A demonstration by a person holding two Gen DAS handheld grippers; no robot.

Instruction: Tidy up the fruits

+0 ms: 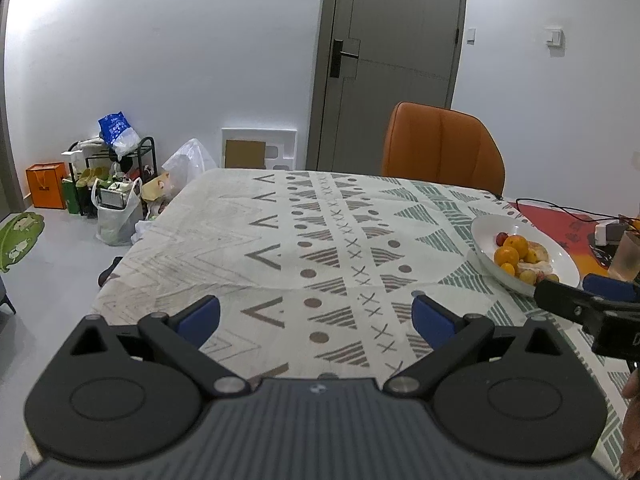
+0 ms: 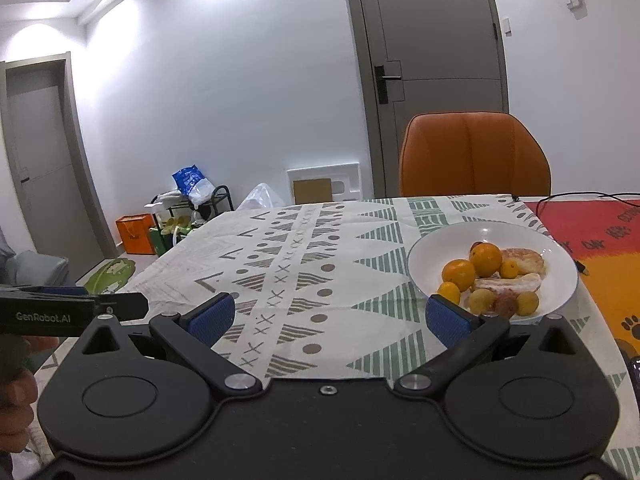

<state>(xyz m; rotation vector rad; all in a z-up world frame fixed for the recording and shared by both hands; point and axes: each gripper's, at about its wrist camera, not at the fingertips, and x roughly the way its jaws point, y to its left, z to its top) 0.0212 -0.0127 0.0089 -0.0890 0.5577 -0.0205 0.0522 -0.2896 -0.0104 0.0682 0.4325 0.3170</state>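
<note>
Fruit lies heaped in a white bowl (image 2: 440,252) on the worktop (image 2: 304,248), which is covered by a cloth printed with triangles, dots and crosses. In the bowl are two oranges (image 2: 485,259), several smaller yellow-orange fruits (image 2: 527,303), a small red fruit at the far side (image 1: 501,237), and some pale, peeled-looking pieces (image 2: 508,283). A reddish-brown fruit (image 2: 505,305) sits at the near rim.

The right gripper (image 2: 330,316) hovers above the cloth with its jaws spread wide and holding nothing; its right blue pad (image 2: 447,322) is just beside the bowl's near edge. The left gripper (image 1: 316,318) is likewise wide and holds nothing, over the bare patterned cloth, well apart from the bowl, which lies to its right.

An orange chair (image 2: 474,154) stands at the far edge of the worktop, in front of a grey door (image 2: 432,72). A red and orange mat (image 2: 592,236) lies to the right of the bowl, with a black cable (image 2: 576,197) trailing across it.
</note>
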